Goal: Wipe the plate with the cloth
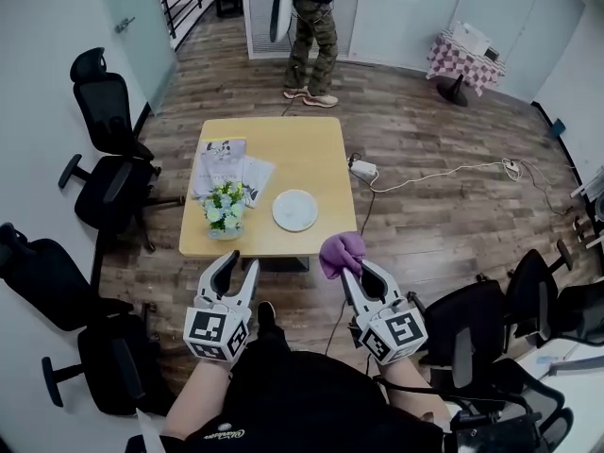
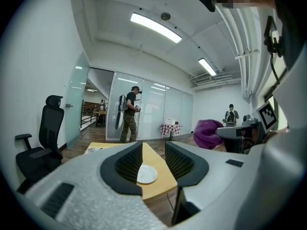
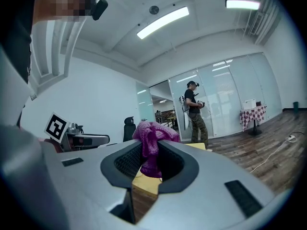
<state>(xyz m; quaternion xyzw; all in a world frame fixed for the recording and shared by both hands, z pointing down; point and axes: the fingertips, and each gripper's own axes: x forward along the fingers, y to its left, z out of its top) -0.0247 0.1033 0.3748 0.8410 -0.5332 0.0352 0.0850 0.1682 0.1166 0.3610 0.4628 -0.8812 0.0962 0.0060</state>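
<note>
A white plate (image 1: 295, 209) lies on the small wooden table (image 1: 311, 159), near its front right part; it also shows between the left jaws in the left gripper view as the plate (image 2: 147, 175). My right gripper (image 1: 345, 260) is shut on a purple cloth (image 1: 341, 250), held in the air in front of the table's front edge. In the right gripper view the cloth (image 3: 150, 145) bulges up between the jaws. My left gripper (image 1: 237, 265) hangs open and empty, short of the table's front edge, level with the right one.
A pot of white flowers (image 1: 225, 212) and some papers (image 1: 224, 163) sit on the table's left side. Black office chairs (image 1: 104, 149) stand to the left and right. A power strip (image 1: 362, 169) and cable lie on the floor. A person (image 1: 313, 26) stands beyond the table.
</note>
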